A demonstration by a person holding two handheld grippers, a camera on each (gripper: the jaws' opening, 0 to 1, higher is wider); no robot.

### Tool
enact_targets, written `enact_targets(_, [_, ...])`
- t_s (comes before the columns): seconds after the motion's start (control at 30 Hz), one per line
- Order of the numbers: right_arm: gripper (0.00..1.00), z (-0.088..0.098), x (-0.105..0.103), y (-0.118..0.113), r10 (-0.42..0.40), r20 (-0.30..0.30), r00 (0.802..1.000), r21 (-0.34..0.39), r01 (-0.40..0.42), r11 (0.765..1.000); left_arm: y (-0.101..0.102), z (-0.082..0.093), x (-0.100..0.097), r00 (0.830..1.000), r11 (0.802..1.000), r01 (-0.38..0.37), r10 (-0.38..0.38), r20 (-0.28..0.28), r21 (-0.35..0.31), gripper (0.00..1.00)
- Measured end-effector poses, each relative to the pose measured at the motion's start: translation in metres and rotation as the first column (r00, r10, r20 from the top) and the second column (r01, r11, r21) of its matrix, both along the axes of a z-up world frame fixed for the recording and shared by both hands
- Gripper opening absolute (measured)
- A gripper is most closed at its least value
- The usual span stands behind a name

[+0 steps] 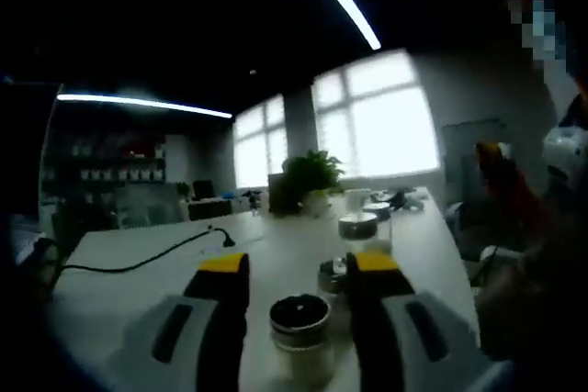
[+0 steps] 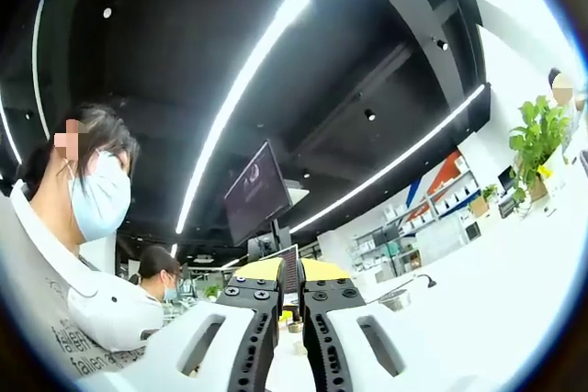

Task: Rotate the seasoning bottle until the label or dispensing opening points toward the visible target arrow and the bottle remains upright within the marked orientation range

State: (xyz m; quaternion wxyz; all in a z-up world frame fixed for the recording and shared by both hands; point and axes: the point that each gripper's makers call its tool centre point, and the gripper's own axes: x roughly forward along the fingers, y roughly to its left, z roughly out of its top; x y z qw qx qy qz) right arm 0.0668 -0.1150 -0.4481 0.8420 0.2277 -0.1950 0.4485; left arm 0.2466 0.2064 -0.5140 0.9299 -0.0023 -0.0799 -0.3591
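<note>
Bottle: seasoning bottle [image 1: 300,335] stands upright on the white surface [image 1: 138,259], dark round cap up, in my left gripper view
Left tongs [image 1: 299,274]: jaws spread wide, one on each side of the bottle, yellow tips past its cap; I cannot tell whether either jaw touches it
Other jars: a taller jar [image 1: 360,231] with a metal lid stands beyond the bottle, just off the right jaw; a smaller jar [image 1: 332,274] sits between the two, partly behind that jaw
Cable: black cable [image 1: 138,262] runs across the surface to the left, well apart from the bottle
Plant: potted plant [image 1: 312,181] at the far end of the surface, before bright windows
Right tongs [image 2: 289,273]: jaws drawn together with only a thin gap, nothing between them that I can see, pointing up toward the ceiling
People: a masked person [image 2: 78,254] in white at the left of my right gripper view, a second one [image 2: 158,273] behind
Monitor: dark monitor [image 2: 257,192] hangs above the right tongs
</note>
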Motion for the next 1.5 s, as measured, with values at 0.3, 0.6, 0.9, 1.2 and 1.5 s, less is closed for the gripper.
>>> enact_targets(0.3, [0.03,-0.005,0.002,-0.006,-0.004,-0.017,1.0,0.014,0.004,1.0,0.006,-0.016,-0.001,0.989,0.995,-0.085,0.091,-0.116,0.055,0.41])
enact_targets(0.6, [0.03,-0.009,0.004,-0.003,-0.001,-0.029,1.0,0.017,0.001,1.0,-0.003,-0.043,0.013,0.986,0.984,-0.116,0.131,-0.105,0.139,0.23])
enact_targets(0.9, [0.03,-0.006,-0.005,-0.018,-0.026,-0.01,1.0,0.024,0.026,0.999,-0.019,-0.044,0.009,0.983,0.982,-0.122,0.14,-0.12,0.147,0.3])
enact_targets(1.2, [0.03,0.0,-0.01,-0.027,-0.04,0.008,0.999,0.044,0.039,0.998,-0.015,-0.062,0.019,0.966,0.933,-0.223,0.25,-0.063,0.281,0.36])
enact_targets(1.5, [0.03,-0.001,-0.009,-0.029,-0.043,0.005,0.999,0.043,0.043,0.998,-0.025,-0.064,0.021,0.981,0.97,-0.147,0.168,-0.096,0.193,0.36])
